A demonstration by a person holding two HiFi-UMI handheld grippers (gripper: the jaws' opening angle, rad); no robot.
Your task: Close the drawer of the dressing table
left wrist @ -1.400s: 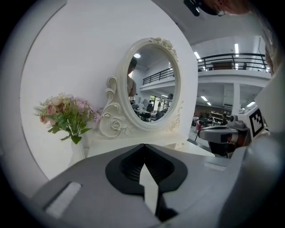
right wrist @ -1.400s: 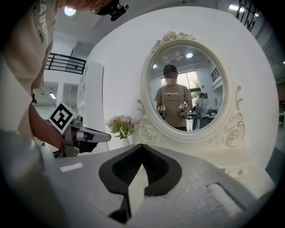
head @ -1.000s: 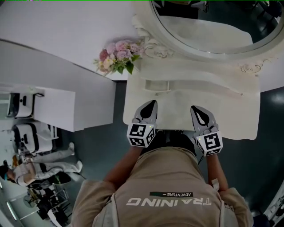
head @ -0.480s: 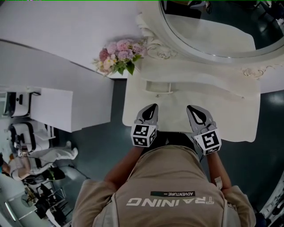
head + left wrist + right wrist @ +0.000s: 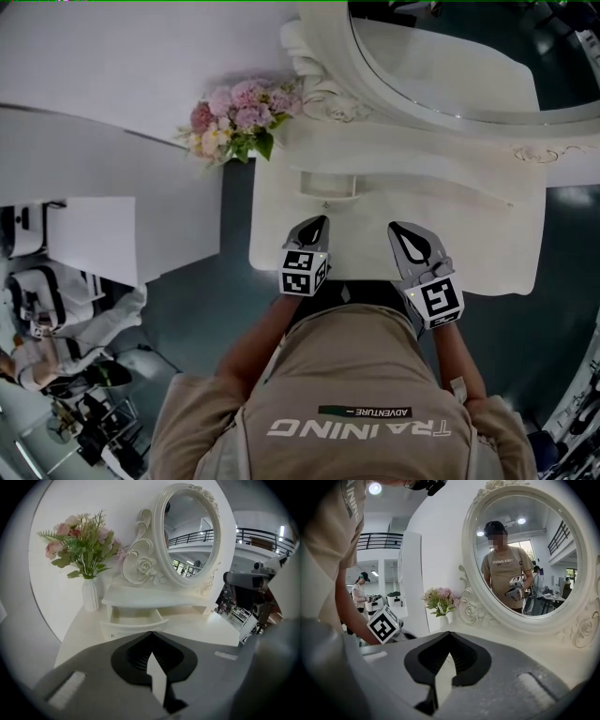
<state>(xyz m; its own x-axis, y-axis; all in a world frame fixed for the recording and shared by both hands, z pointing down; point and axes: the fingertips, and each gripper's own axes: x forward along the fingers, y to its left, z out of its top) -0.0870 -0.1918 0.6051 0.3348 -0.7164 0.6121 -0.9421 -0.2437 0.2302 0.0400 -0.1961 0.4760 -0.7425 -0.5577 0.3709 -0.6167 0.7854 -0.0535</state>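
The drawer (image 5: 135, 620) is sitting open at the table's (image 5: 487, 244) back, at twelve o'clock from the left gripper (image 5: 150, 633), which is aiming at it with jaws together and empty, probably to push, while the right gripper (image 5: 449, 633), likewise closed on nothing, is hovering at three o'clock.

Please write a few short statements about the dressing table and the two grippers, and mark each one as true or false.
1. The small drawer of the dressing table stands pulled open. True.
2. The left gripper is clamped on the drawer's front. False: its jaws are together and hold nothing.
3. The flowers stand in a white vase on the table's left side. True.
4. The right gripper has its jaws wide apart. False: they are together, with nothing between them.
5. The mirror is square. False: it is oval.
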